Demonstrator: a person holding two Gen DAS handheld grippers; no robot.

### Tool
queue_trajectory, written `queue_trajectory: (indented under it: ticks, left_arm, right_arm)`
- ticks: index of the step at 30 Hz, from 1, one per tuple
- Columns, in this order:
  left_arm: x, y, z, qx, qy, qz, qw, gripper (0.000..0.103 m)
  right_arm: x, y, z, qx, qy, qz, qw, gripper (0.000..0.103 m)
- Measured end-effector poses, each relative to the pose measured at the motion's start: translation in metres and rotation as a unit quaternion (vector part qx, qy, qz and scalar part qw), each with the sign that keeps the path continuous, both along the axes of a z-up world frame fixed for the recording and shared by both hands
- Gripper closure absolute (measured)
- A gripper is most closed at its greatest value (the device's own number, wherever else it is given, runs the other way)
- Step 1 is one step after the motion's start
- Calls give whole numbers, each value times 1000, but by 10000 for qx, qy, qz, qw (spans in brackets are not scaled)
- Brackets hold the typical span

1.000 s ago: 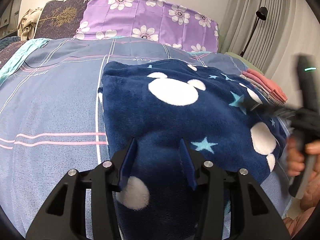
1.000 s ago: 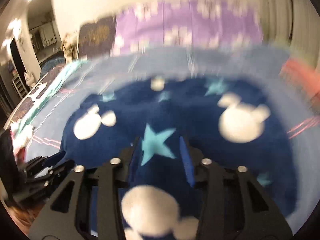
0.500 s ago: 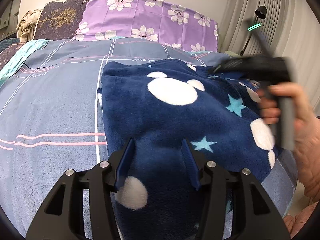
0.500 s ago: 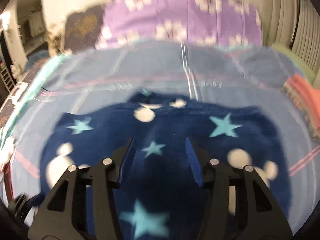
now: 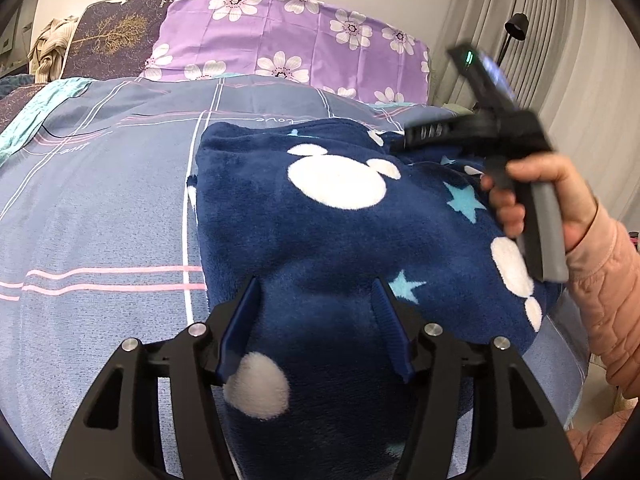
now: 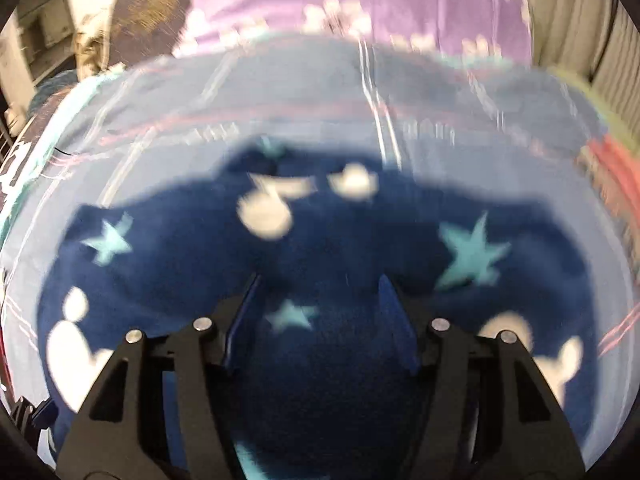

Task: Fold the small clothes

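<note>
A navy fleece garment [image 5: 340, 232] with white mouse heads and light blue stars lies folded on the bed. My left gripper [image 5: 317, 285] hovers at its near edge, jaws opening, the fleece below and between the blue fingers [image 5: 248, 308] but not pinched. In the left wrist view a hand [image 5: 560, 188] in a pink sleeve holds the right tool above the garment's far right part. My right gripper [image 6: 319, 280] points down at the same garment [image 6: 360, 248] in a blurred view, jaws opening, with nothing clamped.
The blue-grey plaid bedcover [image 5: 100, 208] spreads to the left. A purple flowered pillow [image 5: 288, 40] and a dark pillow [image 5: 116, 36] stand at the head. Pink folded clothes [image 6: 612, 160] lie at the right. Curtains [image 5: 560, 40] and a black lamp [image 5: 518, 28] are at the right.
The right gripper travelled from the garment's near right edge up and over its far part. Both grippers' jaws have spread wider. The left gripper stayed where it was.
</note>
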State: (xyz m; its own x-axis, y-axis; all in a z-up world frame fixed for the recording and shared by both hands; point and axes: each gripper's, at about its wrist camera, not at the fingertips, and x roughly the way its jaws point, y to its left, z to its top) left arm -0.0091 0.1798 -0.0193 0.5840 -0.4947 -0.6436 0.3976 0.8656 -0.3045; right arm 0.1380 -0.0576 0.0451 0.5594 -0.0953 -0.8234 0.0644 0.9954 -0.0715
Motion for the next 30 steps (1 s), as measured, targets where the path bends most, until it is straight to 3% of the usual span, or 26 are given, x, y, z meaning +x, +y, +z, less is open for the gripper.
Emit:
queue_trajectory:
  ticks: [2, 4, 5, 6, 12, 16, 20, 22, 25, 26, 28, 30]
  left_arm:
    - [0, 0, 0, 15, -11, 3, 10000, 44]
    - [0, 1, 0, 18, -11, 5, 10000, 44]
    - [0, 1, 0, 3, -6, 2, 10000, 44]
    - [0, 2, 0, -25, 0, -9, 10000, 44]
    - [1, 2, -1, -33, 3, -10, 10000, 42]
    - [2, 3, -2, -51, -1, 0, 10000, 42]
    - [2, 2, -2, -50, -3, 1, 10000, 41]
    - [2, 2, -2, -49, -5, 6, 10000, 41]
    - [2, 2, -2, -57, -7, -11, 10000, 39]
    - [2, 1, -2, -69, -17, -45, 10000, 36]
    - [0, -2, -1, 1, -41, -54, 10000, 34]
    - [0, -2, -1, 55, -61, -47, 10000, 33]
  right_arm:
    - [7, 4, 6, -134, -97, 30, 9999, 34]
    - [25, -1, -13, -25, 297, -69, 9995, 34]
    - [37, -10, -37, 95, 724, -236, 9971, 33]
    - [42, -18, -53, 310, 857, -322, 9953, 29]
    - [23, -17, -31, 200, 491, -153, 9985, 29]
    - [-23, -22, 8, 388, 19, 35, 9992, 29]
    - [-92, 4, 31, 267, -165, 813, 9962, 29]
    - [-128, 16, 31, 345, -228, 895, 9951, 27]
    - [-161, 14, -20, 463, 153, 222, 9986, 26]
    - [-166, 13, -24, 474, -141, 161, 9986, 26]
    - [-171, 19, -21, 278, -346, 201, 9988, 25]
    - [-167, 13, -12, 557, -223, 81, 9982, 26]
